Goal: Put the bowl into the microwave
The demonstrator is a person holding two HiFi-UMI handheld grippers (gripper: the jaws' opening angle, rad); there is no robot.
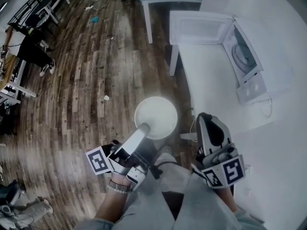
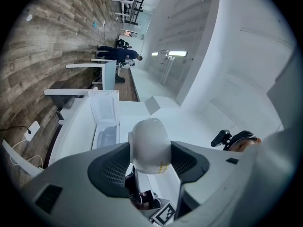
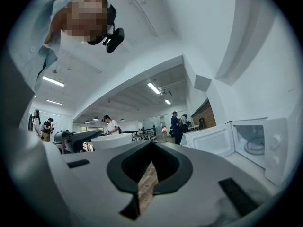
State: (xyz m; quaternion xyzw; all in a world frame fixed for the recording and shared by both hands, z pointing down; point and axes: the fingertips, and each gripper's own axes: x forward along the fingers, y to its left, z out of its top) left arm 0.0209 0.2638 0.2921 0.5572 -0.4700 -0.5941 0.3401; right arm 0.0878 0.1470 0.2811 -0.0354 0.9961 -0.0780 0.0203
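Wood floor (image 1: 96, 80) below, white table (image 1: 216, 99) on the right, and on it the microwave (image 1: 254, 84). Its door (image 1: 199, 28) is swung wide open and the turntable (image 3: 255, 146) shows inside.

The bowl (image 1: 156, 116) is up in the air, mouth up, over the floor just short of the table edge and well apart from the oven's opening. The left gripper (image 1: 143, 127) has it, jaws clamped on the rim. The right gripper (image 1: 205, 118) rides alongside, jaws together, nothing in them.

I'd call this the carry: bowl picked up, not yet delivered. The next move, to my eye, asks for taking the bowl across the table toward that opening, keeping it level. Then line it up with the cavity and clear the door before setting it on the turntable. With the door open, the right gripper looks to have no job.
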